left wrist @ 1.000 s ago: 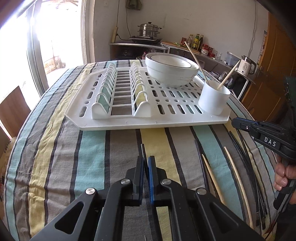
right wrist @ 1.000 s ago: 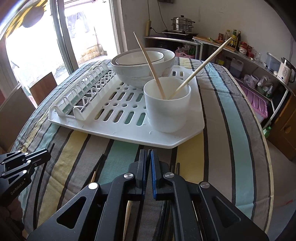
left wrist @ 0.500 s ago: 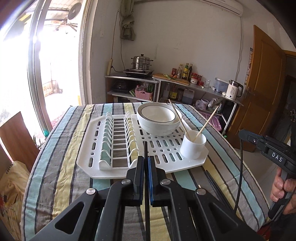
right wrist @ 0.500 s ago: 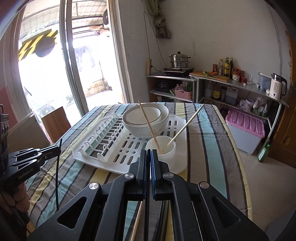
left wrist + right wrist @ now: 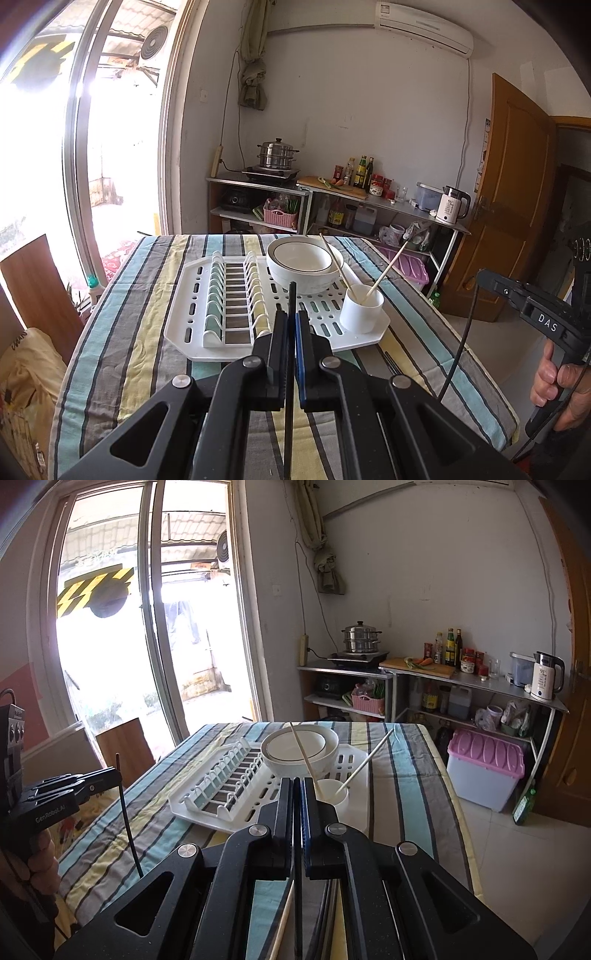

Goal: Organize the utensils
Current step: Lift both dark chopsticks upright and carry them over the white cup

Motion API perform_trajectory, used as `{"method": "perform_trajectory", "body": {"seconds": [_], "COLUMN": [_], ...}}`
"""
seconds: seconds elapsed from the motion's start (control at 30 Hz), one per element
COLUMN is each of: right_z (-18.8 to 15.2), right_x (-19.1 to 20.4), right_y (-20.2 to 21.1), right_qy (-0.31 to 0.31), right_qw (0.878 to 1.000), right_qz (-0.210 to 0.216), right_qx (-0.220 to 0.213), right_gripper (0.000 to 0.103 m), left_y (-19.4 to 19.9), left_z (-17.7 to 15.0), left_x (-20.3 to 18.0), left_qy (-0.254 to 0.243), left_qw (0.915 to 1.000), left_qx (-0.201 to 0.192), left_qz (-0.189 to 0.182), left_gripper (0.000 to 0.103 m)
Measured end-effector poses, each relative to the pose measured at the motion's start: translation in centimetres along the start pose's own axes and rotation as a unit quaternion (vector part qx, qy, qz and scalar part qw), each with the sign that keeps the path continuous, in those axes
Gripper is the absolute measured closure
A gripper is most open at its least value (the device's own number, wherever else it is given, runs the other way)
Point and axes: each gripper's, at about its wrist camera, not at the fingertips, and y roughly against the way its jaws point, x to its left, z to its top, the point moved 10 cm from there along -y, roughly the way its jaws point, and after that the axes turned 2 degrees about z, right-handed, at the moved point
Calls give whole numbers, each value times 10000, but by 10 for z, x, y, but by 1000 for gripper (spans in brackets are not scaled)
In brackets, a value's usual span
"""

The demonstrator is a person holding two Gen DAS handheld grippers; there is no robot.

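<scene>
Tools (image 5: 290,317) (image 5: 297,786) aloft (each pinching a black chopstick (image 5: 291,295)), white cup (image 5: 361,313) beyond

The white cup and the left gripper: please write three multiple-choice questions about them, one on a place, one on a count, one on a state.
1. Where does the white cup stand?
A. on a corner of the drying rack
B. on the floor
C. on the kitchen shelf

2. How many pale chopsticks stand in it?
A. one
B. two
C. four

3. The left gripper is:
A. open and empty
B. shut on a black chopstick
C. shut on a spoon

Answers: A, the cup sits on the rack's near right corner; B, two sticks lean out of it; B, the jaws pinch a thin black stick.
</scene>
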Motion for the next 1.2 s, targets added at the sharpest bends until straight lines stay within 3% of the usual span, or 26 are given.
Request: {"method": "perform_trajectory", "body": {"seconds": [0.73, 1.2], "right_z": [10, 42], "right_x": [0, -10], "right_y": [24, 12], "right_qy": [174, 264], "right_qw": [9996, 9990], "right_qz": [-48, -164], "right_qx": [-194, -309], "right_gripper": [99, 99], "left_y": [18, -10], "left_z": [9, 60], "left_x": [-11, -45], "left_qy": [-154, -321], "left_qw": [9998, 9982], "left_qx": [-23, -69], "left_qz": [-150, -496], "left_gripper": [100, 100]}}
